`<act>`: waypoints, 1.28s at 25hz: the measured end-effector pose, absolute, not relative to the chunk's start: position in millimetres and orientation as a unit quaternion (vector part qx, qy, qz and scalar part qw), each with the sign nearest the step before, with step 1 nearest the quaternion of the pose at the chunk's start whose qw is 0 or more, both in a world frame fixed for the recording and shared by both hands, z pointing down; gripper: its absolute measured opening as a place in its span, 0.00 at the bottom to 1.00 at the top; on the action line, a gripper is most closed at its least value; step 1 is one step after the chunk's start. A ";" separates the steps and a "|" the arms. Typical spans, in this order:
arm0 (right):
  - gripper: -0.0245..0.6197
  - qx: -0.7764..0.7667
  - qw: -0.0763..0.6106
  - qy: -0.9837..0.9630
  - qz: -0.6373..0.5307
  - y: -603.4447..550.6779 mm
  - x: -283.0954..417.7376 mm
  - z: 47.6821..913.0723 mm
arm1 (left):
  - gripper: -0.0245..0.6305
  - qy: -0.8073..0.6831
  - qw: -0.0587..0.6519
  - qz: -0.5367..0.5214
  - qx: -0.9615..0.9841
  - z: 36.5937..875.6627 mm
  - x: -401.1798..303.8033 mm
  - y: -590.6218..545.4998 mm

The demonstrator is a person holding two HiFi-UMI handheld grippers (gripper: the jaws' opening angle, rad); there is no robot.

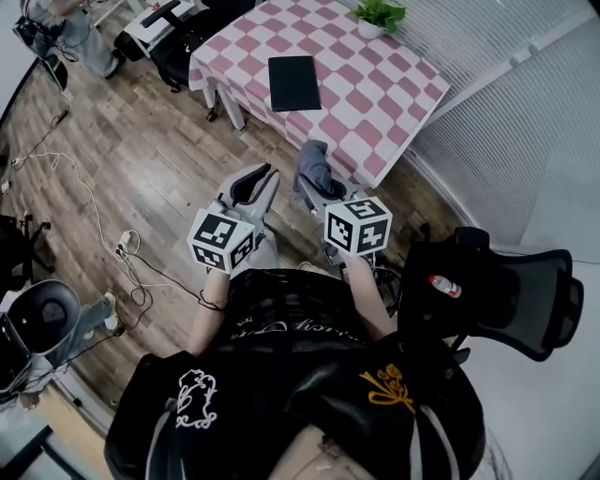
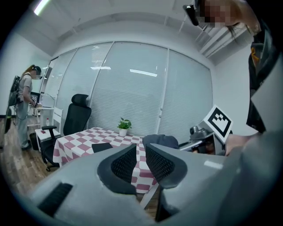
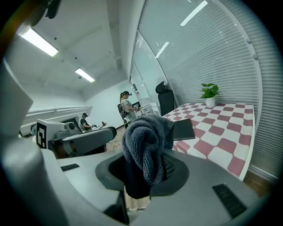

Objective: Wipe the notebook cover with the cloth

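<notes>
A black notebook (image 1: 293, 82) lies closed on the pink-and-white checked table (image 1: 375, 94), well ahead of both grippers; it also shows in the gripper views (image 2: 101, 147) (image 3: 182, 129). My right gripper (image 1: 316, 194) is shut on a grey cloth (image 1: 314, 164), which bunches up above the jaws (image 3: 146, 141) and hangs short of the table's near edge. My left gripper (image 1: 251, 190) is held beside it over the wooden floor. Its jaws stand almost together with nothing between them, and its dark ribbed pads (image 2: 124, 163) are bare.
A small potted plant (image 1: 380, 16) stands at the table's far corner. A black office chair (image 1: 506, 291) is close on my right, another (image 1: 178, 37) beyond the table. Cables (image 1: 84, 206) trail over the floor on the left. A person (image 2: 24, 106) stands far off.
</notes>
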State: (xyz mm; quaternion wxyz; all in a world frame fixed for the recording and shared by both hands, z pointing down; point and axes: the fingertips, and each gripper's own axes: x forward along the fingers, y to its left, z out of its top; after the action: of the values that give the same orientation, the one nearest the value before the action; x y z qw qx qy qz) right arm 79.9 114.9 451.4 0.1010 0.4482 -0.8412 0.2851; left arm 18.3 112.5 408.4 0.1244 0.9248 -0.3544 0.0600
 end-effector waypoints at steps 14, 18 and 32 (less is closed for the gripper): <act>0.16 0.477 0.111 -0.819 0.299 -26.6 1.2 453.7 | 0.14 -0.325 0.127 0.059 0.935 406.1 -74.0 -23.6; 0.16 0.485 0.108 -0.816 0.295 -53.5 -15.7 452.2 | 0.14 -0.318 0.127 0.061 0.938 410.3 -94.0 -53.6; 0.16 0.527 0.119 -0.784 0.305 -97.0 27.1 454.2 | 0.14 -0.293 0.157 0.063 0.941 428.9 -77.7 -105.3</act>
State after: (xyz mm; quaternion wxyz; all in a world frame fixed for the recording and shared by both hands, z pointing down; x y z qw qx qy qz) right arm 27.1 -97.0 454.2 0.1187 0.5272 -0.7842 0.3049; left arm -77.7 -105.3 428.9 0.1566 0.9412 -0.2928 0.0628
